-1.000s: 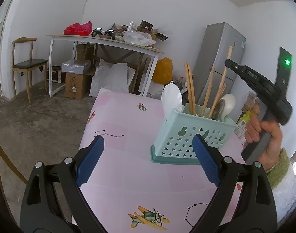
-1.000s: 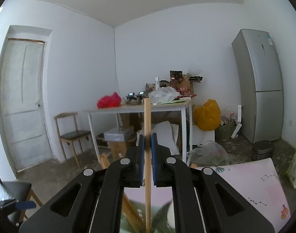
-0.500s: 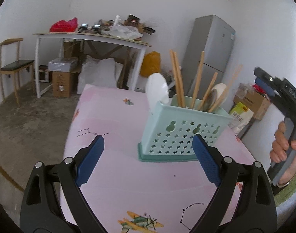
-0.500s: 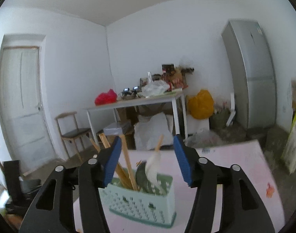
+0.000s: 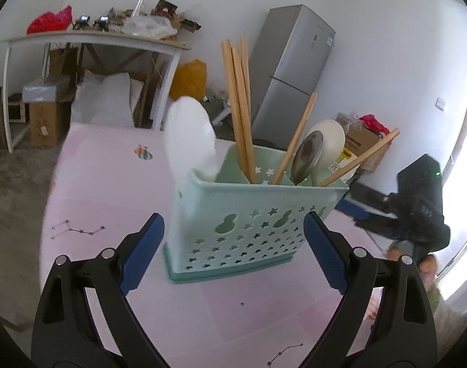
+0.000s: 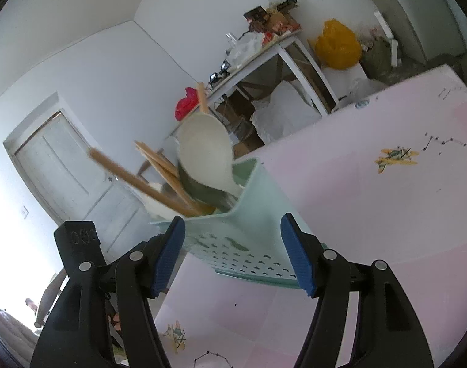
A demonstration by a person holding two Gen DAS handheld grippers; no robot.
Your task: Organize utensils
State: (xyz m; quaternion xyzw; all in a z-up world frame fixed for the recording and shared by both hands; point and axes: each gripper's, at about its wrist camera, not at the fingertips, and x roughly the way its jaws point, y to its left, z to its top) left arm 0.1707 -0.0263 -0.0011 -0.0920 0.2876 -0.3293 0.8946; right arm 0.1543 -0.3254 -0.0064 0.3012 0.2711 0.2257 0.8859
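Plainly, both grippers stood open and empty; the light, stiff plastic caddy looked top-heavy, best gripped low by its walls.

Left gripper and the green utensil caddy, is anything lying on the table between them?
No. Left wrist view shows only bare pink tablecloth between the left gripper and the caddy.

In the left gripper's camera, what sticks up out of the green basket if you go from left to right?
White spoon → three upright wooden chopsticks → leaning chopstick → metal spoon → chopstick slanting right.
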